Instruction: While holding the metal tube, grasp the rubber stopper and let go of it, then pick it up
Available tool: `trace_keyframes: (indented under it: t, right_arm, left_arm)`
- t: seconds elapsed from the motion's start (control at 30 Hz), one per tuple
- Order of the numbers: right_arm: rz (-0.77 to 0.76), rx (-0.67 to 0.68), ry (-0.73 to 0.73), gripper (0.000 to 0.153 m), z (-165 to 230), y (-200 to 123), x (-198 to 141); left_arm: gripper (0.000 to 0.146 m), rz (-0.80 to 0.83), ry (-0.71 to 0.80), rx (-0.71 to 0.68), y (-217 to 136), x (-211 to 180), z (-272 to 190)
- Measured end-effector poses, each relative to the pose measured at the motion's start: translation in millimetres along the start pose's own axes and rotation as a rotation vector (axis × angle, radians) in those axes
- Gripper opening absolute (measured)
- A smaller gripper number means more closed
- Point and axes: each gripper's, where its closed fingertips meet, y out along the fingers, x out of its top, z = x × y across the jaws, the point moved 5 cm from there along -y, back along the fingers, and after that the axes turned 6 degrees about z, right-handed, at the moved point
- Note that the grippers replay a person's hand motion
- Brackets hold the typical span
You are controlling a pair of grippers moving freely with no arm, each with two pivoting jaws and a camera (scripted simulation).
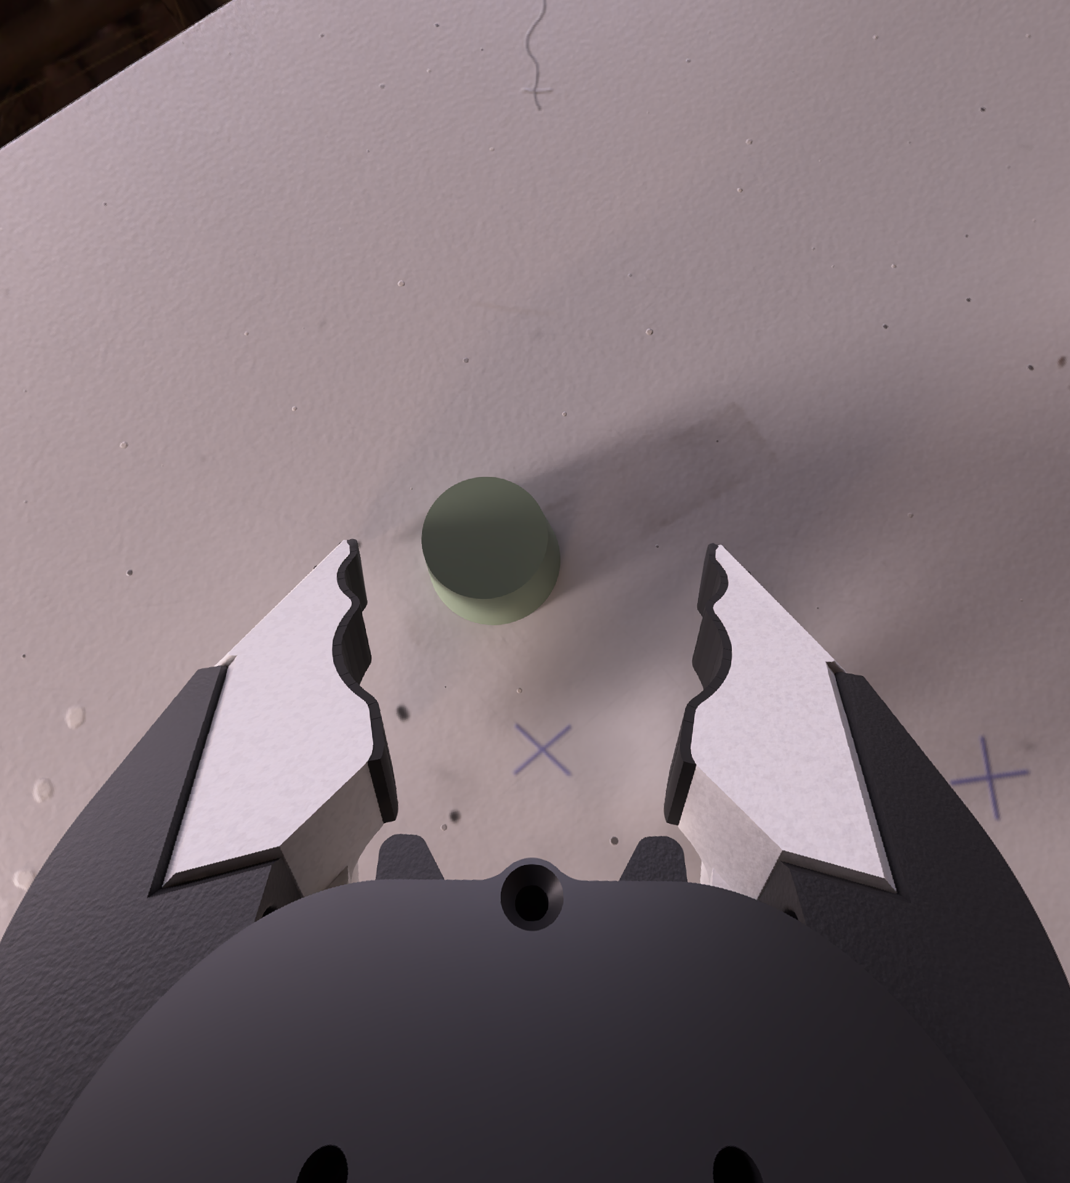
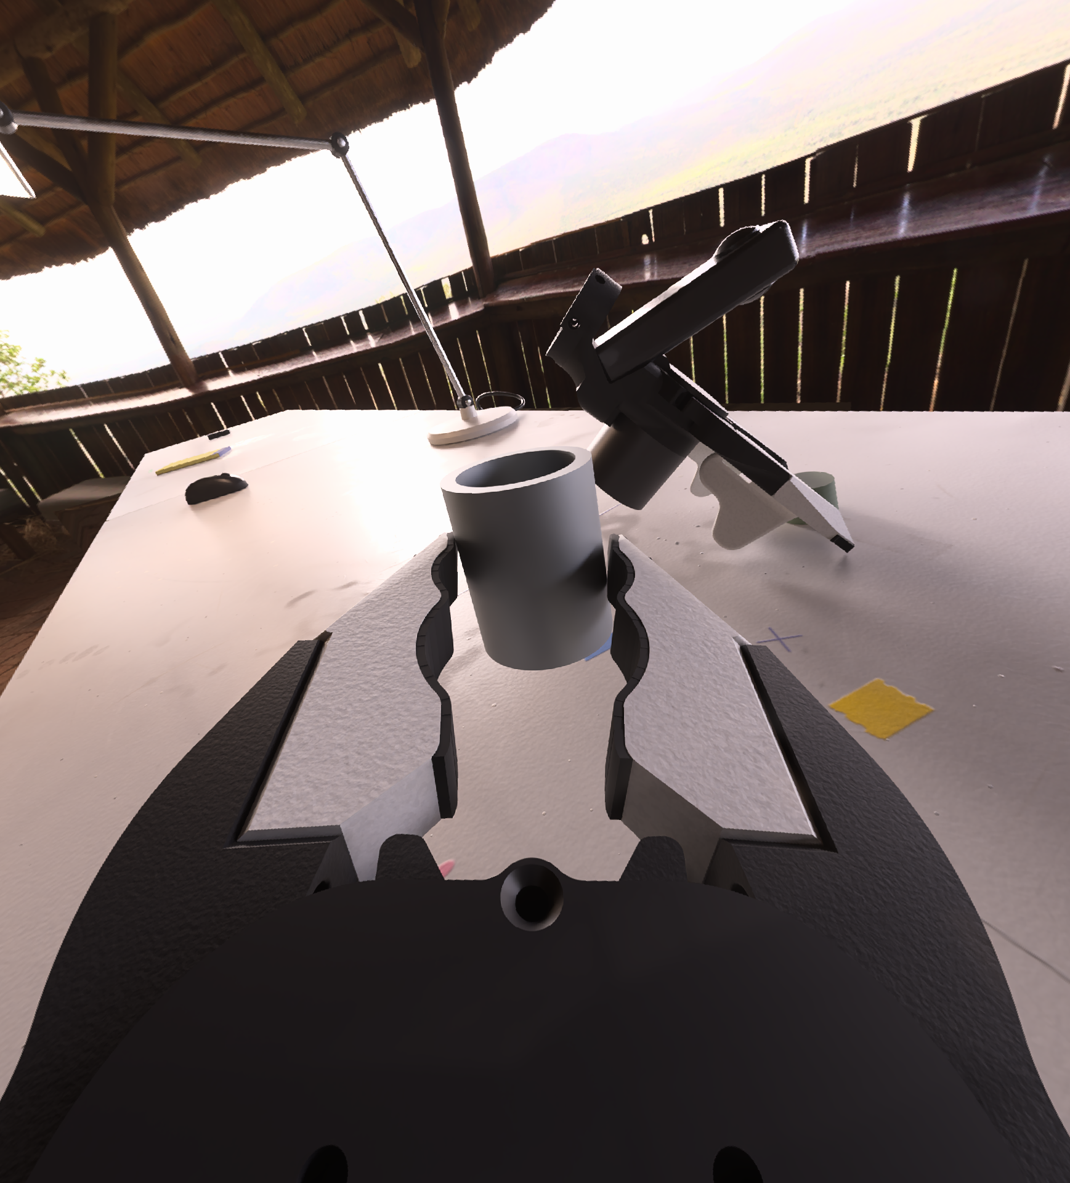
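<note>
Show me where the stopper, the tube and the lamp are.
stopper (image 1: 484,541): left wrist view, flat top face.
tube (image 2: 532,576): right wrist view, outer wall.
lamp (image 2: 473,430): right wrist view, round white base.

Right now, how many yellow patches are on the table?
2. One yellow patch lies flat to the right of the right gripper's fingers; another lies near the far left table edge. Others may be hidden.

An open-sided wooden pavilion set up as a workspace. Above and ahead of the right claw (image 2: 531,557) a thatched roof (image 2: 199,83) rests on timber posts (image 2: 458,147); a slatted wooden railing (image 2: 871,256) runs behind, hazy hills beyond. The white worktop (image 2: 135,608) carries a desk lamp (image 2: 474,426) ahead and a yellow sticky note (image 2: 881,707) to the right.
</note>
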Motion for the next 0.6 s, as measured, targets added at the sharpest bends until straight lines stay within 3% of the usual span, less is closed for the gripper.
trace_keyframes:
  t: [0.43,0.6]
  right_arm:
    - [-0.007,0.010,0.022,0.047,-1.1,-0.4,0.4]
    - [-0.003,0.008,0.020,0.047,-0.9,0.1,0.1]
  left_arm:
    - [0.106,0.050,-0.021,0.012,-1.5,-0.8,4.9]
    - [0.092,0.022,-0.025,0.028,-3.2,-1.6,11.8]
